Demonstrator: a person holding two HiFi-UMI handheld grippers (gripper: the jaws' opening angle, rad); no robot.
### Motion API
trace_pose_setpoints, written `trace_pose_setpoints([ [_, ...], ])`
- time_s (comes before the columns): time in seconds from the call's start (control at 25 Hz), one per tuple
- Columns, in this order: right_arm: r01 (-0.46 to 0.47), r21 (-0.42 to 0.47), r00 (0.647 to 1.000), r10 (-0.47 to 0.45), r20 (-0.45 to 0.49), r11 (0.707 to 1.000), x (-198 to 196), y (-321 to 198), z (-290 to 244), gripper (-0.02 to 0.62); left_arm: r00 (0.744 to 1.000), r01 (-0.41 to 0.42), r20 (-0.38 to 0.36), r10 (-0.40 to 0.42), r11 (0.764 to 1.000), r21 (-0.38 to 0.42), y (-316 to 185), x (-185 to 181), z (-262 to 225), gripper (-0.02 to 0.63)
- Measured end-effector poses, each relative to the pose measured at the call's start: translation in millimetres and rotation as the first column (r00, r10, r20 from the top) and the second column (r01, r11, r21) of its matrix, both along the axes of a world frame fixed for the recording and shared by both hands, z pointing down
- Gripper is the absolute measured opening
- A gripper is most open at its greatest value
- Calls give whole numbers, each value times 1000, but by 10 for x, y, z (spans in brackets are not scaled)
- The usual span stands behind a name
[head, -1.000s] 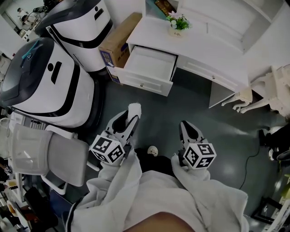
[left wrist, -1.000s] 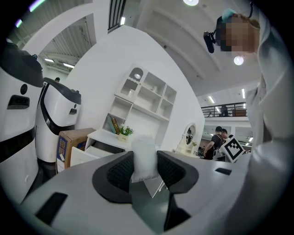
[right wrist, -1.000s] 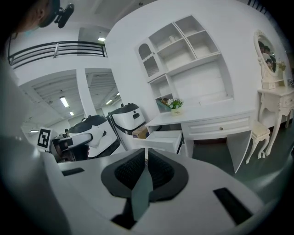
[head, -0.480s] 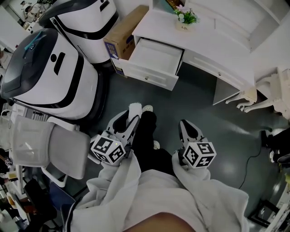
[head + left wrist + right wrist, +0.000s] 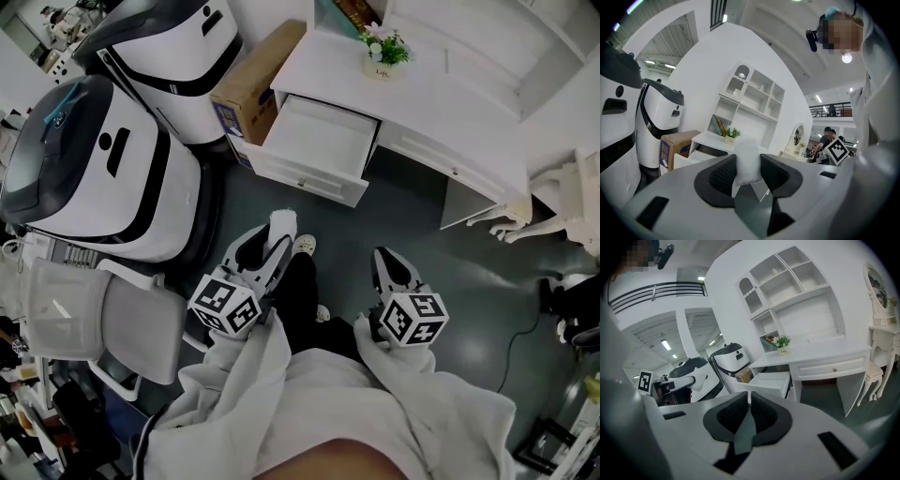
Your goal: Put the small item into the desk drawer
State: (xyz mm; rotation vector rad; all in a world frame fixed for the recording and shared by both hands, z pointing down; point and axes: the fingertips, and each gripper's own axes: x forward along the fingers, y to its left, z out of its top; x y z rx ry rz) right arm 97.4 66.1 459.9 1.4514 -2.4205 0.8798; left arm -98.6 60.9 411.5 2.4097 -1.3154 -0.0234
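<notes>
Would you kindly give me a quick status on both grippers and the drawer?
Left gripper shut on small white item. Right gripper shut, empty. Desk drawer open, some way ahead. Nothing seen blocking it.

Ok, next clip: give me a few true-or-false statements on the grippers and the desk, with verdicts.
1. The left gripper grips a small white item. True.
2. The right gripper holds something too. False: the right gripper's jaws are together with nothing between them.
3. The desk drawer is closed. False: the desk drawer stands pulled open.
4. A potted plant stands on the desk. True.
</notes>
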Motion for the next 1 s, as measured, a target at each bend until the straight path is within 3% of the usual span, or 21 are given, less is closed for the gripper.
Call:
trace_pose_setpoints([
  [0.56, -54, 8, 998, 54, -22, 999, -264, -1206, -295, 44, 997, -70, -17, 70, 998, 0, -1355, -231, -184, 169],
  [1.0, -132, 6, 990, 132, -43, 991, -369, -1949, -283, 44, 974, -225, 21, 226, 974, -35, -2303, -190, -3, 169],
])
